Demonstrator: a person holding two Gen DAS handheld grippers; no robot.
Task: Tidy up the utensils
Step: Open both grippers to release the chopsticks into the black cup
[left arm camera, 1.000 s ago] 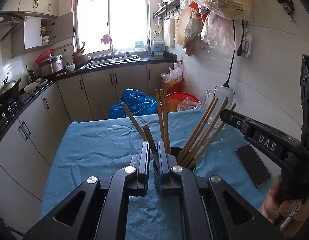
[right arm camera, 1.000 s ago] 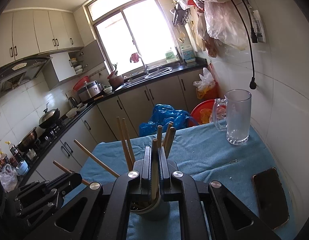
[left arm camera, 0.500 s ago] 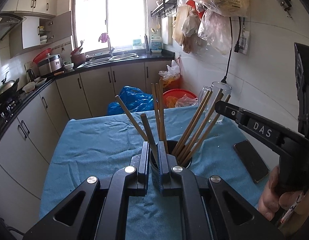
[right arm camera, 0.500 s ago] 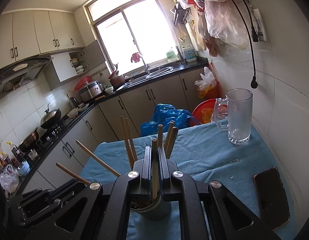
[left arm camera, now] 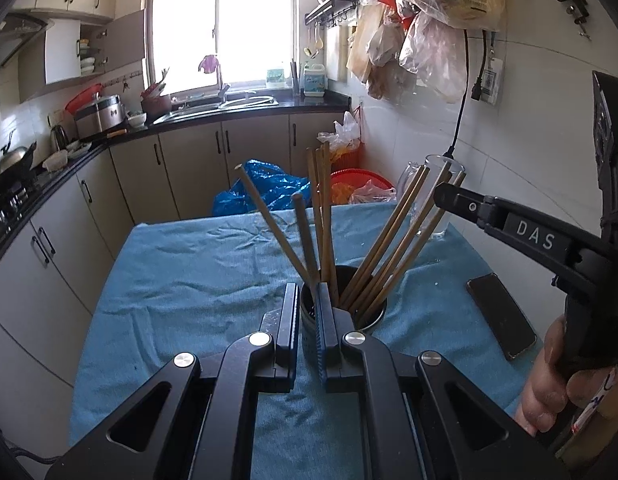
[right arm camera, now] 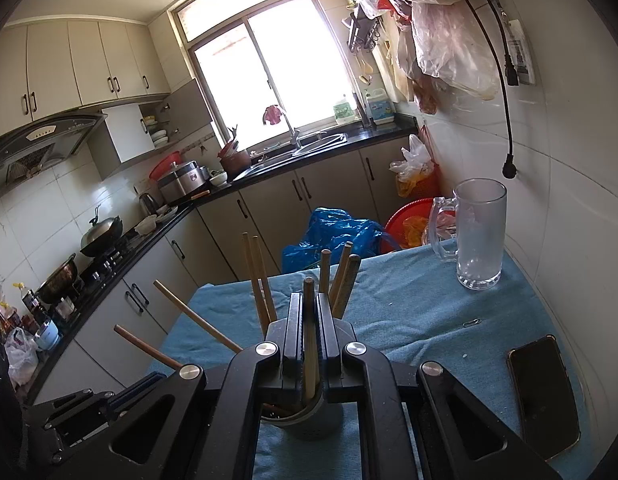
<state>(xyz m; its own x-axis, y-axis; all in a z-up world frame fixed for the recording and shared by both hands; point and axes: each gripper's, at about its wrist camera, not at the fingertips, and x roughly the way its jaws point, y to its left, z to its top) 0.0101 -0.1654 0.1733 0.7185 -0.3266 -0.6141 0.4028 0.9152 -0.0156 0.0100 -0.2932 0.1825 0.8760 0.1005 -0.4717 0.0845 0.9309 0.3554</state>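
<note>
Shifted almost nothing over the last second. Kept left gripper (left arm camera: 308,292) clamped on the rim of the chopstick holder (left arm camera: 373,316), right gripper (right arm camera: 309,300) pinched shut on one upright chopstick (right arm camera: 308,285) inside it. Left holder standing on the blue cloth (left arm camera: 189,272); probably steadied for seating that chopstick.

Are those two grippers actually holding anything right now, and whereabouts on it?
Yes. The right gripper pinches one chopstick just below its top end. The left gripper clamps the near rim of the utensil cup.

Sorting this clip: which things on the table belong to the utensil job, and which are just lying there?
Job:
chopsticks
holder
right gripper, shut on one chopstick
left gripper

Lying about:
mug
phone
paper clip
</note>
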